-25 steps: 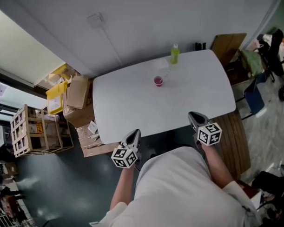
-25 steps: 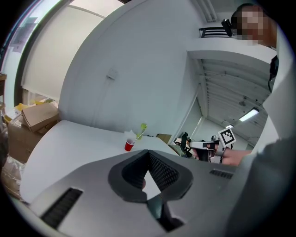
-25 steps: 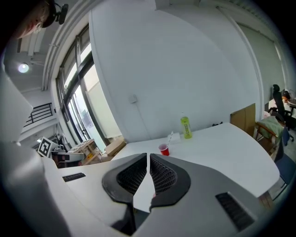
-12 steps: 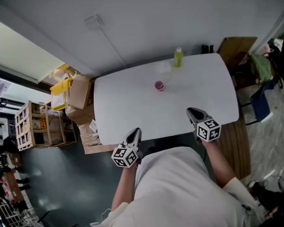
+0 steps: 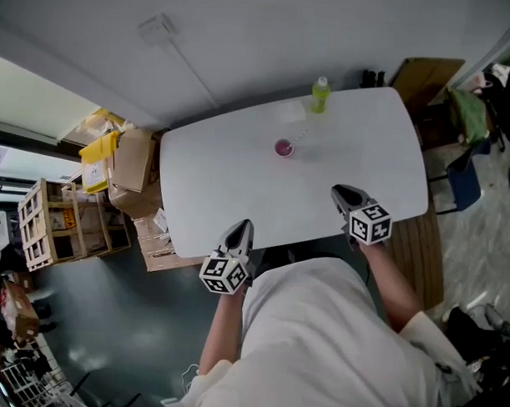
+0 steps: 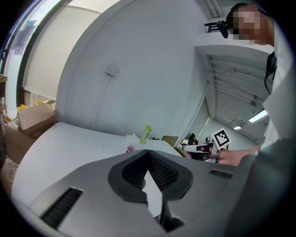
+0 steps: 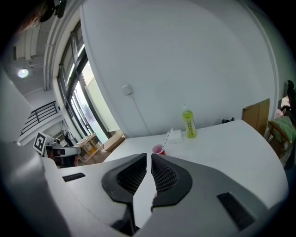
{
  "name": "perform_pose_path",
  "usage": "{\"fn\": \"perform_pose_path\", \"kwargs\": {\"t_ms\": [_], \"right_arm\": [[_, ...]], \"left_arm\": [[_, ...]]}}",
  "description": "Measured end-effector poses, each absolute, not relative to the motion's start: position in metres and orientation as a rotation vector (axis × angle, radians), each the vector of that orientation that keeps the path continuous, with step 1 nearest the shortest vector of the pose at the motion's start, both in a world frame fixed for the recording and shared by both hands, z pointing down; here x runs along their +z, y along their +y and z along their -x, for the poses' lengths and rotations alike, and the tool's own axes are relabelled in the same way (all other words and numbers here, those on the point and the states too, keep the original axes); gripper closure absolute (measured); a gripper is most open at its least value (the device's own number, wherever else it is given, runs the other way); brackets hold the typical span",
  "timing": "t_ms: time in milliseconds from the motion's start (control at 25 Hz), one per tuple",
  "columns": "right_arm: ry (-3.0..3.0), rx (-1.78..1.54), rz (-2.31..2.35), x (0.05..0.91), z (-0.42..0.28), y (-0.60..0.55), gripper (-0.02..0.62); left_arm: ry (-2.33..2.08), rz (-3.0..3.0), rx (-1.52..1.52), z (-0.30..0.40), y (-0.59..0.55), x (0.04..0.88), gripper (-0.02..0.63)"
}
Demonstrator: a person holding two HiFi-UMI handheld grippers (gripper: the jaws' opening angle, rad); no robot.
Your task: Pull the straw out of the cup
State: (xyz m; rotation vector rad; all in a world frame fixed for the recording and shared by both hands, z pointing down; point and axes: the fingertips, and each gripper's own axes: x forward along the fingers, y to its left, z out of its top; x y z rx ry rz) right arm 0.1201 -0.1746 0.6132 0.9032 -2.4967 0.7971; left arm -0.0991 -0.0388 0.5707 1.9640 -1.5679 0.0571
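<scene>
A small pink cup [image 5: 283,147] with a striped straw [image 5: 297,137] leaning out of it stands on the far middle of the white table [image 5: 222,181]. In the right gripper view the cup [image 7: 158,149] and straw [image 7: 168,138] lie straight ahead, well beyond the jaws. My right gripper [image 5: 343,193] hovers over the table's near right edge, shut and empty. At the near edge, further left, my left gripper [image 5: 240,234] is also shut on nothing. The left gripper view has the cup [image 6: 131,149] far ahead.
A green bottle [image 5: 319,94] and a white box [image 5: 290,112] stand at the table's far edge behind the cup. Cardboard boxes [image 5: 131,165] and a wooden crate [image 5: 50,225] sit on the floor left of the table. A chair with clothes [image 5: 467,122] is at the right.
Both grippers have moved forward toward the table; the right one now reaches over its near edge. Both stay shut. The cup and straw have not moved.
</scene>
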Motion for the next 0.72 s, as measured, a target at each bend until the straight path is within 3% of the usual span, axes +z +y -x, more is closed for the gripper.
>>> {"fn": "perform_pose_path", "kwargs": {"t_ms": [720], "right_arm": [[-2.362,0.924,-0.975,0.669,-0.056,-0.257,0.549]], "left_arm": [[-1.400,-1.989,0.148,0.131,-0.122,0.603,0.604]]}}
